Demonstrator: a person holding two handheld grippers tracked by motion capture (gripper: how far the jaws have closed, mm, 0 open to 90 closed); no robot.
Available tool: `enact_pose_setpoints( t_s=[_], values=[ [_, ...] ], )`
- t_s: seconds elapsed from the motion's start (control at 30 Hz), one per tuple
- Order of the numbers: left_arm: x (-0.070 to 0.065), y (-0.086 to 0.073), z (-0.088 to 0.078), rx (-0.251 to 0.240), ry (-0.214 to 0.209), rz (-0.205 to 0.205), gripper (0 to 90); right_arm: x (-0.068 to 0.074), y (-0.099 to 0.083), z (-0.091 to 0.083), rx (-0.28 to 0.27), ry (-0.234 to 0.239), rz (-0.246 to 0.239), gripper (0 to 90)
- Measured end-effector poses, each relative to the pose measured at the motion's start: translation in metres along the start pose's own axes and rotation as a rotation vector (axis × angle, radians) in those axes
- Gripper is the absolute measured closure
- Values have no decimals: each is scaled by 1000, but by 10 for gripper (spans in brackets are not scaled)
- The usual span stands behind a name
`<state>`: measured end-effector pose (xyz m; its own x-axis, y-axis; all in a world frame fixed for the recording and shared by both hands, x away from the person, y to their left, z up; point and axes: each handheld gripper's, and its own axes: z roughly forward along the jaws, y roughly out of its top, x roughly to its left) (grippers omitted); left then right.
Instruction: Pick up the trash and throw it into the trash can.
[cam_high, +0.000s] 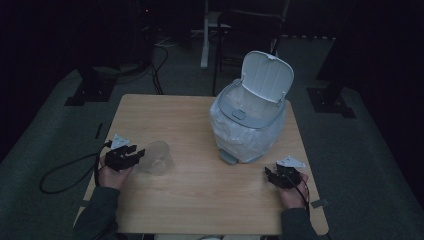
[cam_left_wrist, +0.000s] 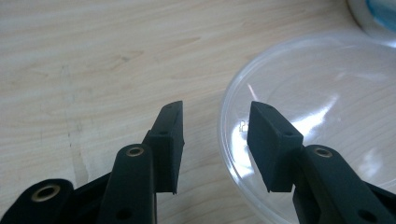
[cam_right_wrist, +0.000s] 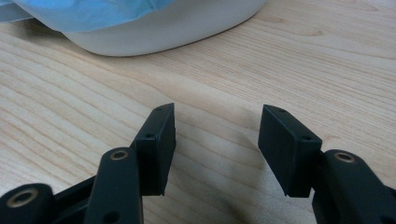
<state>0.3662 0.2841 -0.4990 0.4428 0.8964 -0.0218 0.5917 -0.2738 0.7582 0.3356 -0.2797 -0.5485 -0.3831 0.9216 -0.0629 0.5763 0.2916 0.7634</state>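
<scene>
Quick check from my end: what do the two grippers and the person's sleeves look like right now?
Both are black two-jaw tools. The left gripper and the right gripper each carry a pale grey three-cornered plate on top. Up close, the jaws end in flat, matte black rectangular pads on arms with brass-ringed holes. A black cable loops from the left one; a thinner one trails from the right. The sleeves are dark grey.

Clear plastic cup; white bin, liner apparently blue; pale wood table.

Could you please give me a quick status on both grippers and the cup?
Left gripper open, jaws straddling the clear plastic cup's rim. Right gripper open, empty, over bare table. Lined bin, lid up, nothing blocking.
</scene>
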Motion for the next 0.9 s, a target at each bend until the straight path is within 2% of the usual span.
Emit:
enact_pose_setpoints(
  t_s=[0.1,0.2,0.27,0.37,0.5,0.57,0.67,0.8,0.9],
  values=[
    [1,-5,12,23,-56,-1,571,0,0,0,0,0,0,455],
    [1,-4,17,22,-86,0,567,0,0,0,0,1,2,455],
    [2,-4,16,18,-90,-10,567,0,0,0,0,0,0,455],
    [5,-2,8,-18,-95,-40,564,0,0,0,0,1,1,455],
    [3,5,-13,-112,-127,-65,562,0,0,0,1,1,1,455],
    [-1,11,-22,-158,-152,-57,562,0,0,0,1,1,2,455],
    [-8,17,-29,-195,-170,-41,561,0,0,0,0,1,2,455],
    [-16,22,-33,-217,-152,-12,561,1,0,0,0,0,2,456],
    [-20,24,-35,-240,-178,-10,562,1,0,0,1,0,1,456]
  ],
)
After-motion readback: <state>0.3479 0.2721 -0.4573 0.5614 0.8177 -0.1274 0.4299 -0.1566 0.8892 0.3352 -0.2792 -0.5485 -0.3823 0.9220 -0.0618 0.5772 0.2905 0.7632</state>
